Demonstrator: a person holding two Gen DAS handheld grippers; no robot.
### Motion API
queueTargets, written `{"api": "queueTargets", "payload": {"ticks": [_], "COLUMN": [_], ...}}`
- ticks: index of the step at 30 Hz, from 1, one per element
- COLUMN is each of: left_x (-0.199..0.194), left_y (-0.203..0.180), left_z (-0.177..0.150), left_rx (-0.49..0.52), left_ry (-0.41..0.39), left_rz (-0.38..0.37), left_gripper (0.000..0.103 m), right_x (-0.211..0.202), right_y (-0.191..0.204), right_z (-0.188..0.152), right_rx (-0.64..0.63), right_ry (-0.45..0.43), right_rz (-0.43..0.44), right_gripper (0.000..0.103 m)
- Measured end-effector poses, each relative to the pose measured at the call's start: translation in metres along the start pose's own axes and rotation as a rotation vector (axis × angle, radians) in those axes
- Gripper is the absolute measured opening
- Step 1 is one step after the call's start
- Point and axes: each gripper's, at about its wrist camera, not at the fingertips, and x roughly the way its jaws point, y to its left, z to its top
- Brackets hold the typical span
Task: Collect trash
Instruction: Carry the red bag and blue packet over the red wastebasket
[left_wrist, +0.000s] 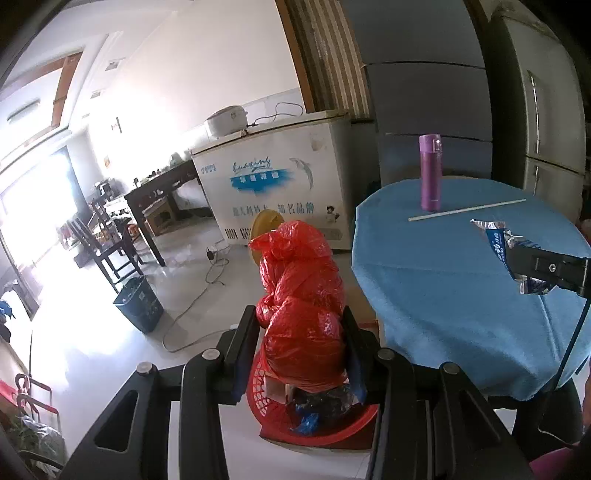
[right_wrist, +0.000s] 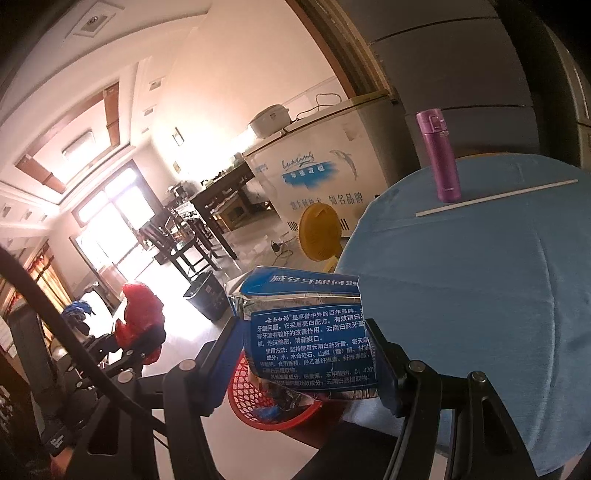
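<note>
toothpaste box (right_wrist: 310, 332), blue w/ Chinese print

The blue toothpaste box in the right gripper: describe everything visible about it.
The toothpaste box is crushed cardboard, blue with white Chinese print and silvery foil edges, its end torn open. The right gripper clamps it from both sides, holding it in the air beside the blue-clothed table, above the red mesh basket.

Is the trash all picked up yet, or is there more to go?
Not yet. Some trash already lies in the red basket. The left gripper holds a red plastic bag and the right gripper a blue toothpaste box, both above it. A white stick remains on the table.
</note>
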Motion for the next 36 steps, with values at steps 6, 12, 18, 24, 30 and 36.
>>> {"api": "queueTargets", "payload": {"ticks": [6, 12, 18, 24, 30, 36], "left_x": [0.009, 0.017, 0.026, 0.037, 0.046, 0.053], "left_y": [0.004, 0.007, 0.009, 0.009, 0.004, 0.003], "left_z": [-0.004, -0.006, -0.009, -0.01, -0.011, -0.014], "left_rx": [-0.003, -0.008, -0.014, -0.014, -0.008, -0.005], "left_ry": [0.015, 0.029, 0.042, 0.059, 0.074, 0.087], "left_rz": [0.008, 0.014, 0.02, 0.037, 0.048, 0.056], "left_gripper": [0.044, 0.044, 0.044, 0.044, 0.044, 0.044], "right_x": [0.013, 0.025, 0.036, 0.052, 0.066, 0.082], "right_y": [0.008, 0.015, 0.023, 0.031, 0.036, 0.04], "right_z": [0.002, 0.0, 0.0, 0.005, 0.006, 0.01], "right_rx": [-0.014, -0.029, -0.048, -0.076, -0.089, -0.082], "right_ry": [0.021, 0.042, 0.056, 0.069, 0.082, 0.096], "right_rz": [0.013, 0.02, 0.021, 0.027, 0.035, 0.047], "right_gripper": [0.067, 0.067, 0.067, 0.067, 0.067, 0.067]}}
